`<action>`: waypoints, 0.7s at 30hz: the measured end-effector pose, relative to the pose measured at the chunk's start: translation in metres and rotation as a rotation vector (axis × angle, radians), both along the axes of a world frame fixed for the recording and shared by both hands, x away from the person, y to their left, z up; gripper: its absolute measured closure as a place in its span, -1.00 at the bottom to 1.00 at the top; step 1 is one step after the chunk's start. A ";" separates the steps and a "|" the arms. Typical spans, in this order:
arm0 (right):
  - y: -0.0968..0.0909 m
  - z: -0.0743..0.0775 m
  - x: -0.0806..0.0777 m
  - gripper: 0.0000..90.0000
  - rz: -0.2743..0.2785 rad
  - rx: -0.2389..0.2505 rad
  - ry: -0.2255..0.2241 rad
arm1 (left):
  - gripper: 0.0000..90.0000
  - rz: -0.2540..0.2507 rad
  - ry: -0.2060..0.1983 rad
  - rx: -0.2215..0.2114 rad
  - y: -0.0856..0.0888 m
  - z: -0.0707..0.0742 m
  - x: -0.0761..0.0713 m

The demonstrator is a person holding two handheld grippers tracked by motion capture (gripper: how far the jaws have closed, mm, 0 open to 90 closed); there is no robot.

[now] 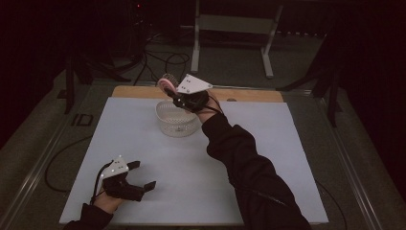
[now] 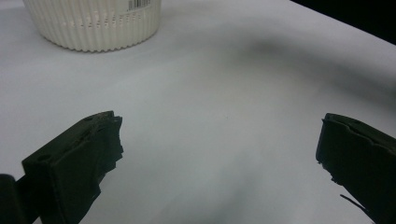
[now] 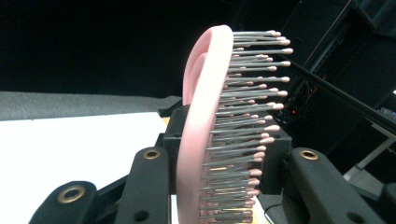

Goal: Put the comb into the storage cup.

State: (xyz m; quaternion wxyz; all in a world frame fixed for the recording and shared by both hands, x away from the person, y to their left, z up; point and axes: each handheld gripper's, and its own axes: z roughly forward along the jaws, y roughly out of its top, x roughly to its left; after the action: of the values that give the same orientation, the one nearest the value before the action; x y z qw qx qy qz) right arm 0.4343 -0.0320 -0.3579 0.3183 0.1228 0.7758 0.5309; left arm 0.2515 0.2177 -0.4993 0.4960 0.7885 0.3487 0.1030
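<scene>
A pink hairbrush with grey pink-tipped bristles stands upright between the jaws of my right gripper, which is shut on it. In the high view that brush hangs above the far rim of a white ribbed basket on the white table. My left gripper rests low at the table's near left corner, open, with nothing between its jaws. The basket's ribbed wall, with a barcode label, appears far ahead in the left gripper view.
The white tabletop has a wooden strip along its far edge. Cables and a metal frame lie on the dark floor behind. Black stands flank the table.
</scene>
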 end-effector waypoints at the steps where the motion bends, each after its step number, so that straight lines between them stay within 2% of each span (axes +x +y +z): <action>1: 0.001 -0.002 0.001 0.43 0.002 0.006 0.013 | -1.00 0.000 0.000 0.001 0.000 0.000 0.000; 8: 0.008 -0.018 0.004 0.43 -0.010 -0.046 0.002 | -1.00 -0.001 -0.005 -0.004 0.000 0.000 0.000; 12: 0.011 -0.024 0.005 0.43 -0.013 -0.047 0.002 | -1.00 0.000 -0.006 0.000 0.001 0.000 0.000; 15: 0.016 -0.033 0.006 0.43 -0.016 -0.075 -0.011 | -1.00 -0.002 -0.006 -0.013 0.002 0.002 0.000; 21: 0.021 -0.044 0.006 0.43 -0.026 -0.133 -0.036 | -1.00 -0.005 -0.007 -0.008 0.001 0.002 -0.001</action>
State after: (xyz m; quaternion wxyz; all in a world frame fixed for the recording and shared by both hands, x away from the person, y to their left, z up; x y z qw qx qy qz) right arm 0.4402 -0.0108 -0.4018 0.3466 0.1020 0.8017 0.4762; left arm 0.2509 0.2188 -0.4977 0.5005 0.7872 0.3453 0.1033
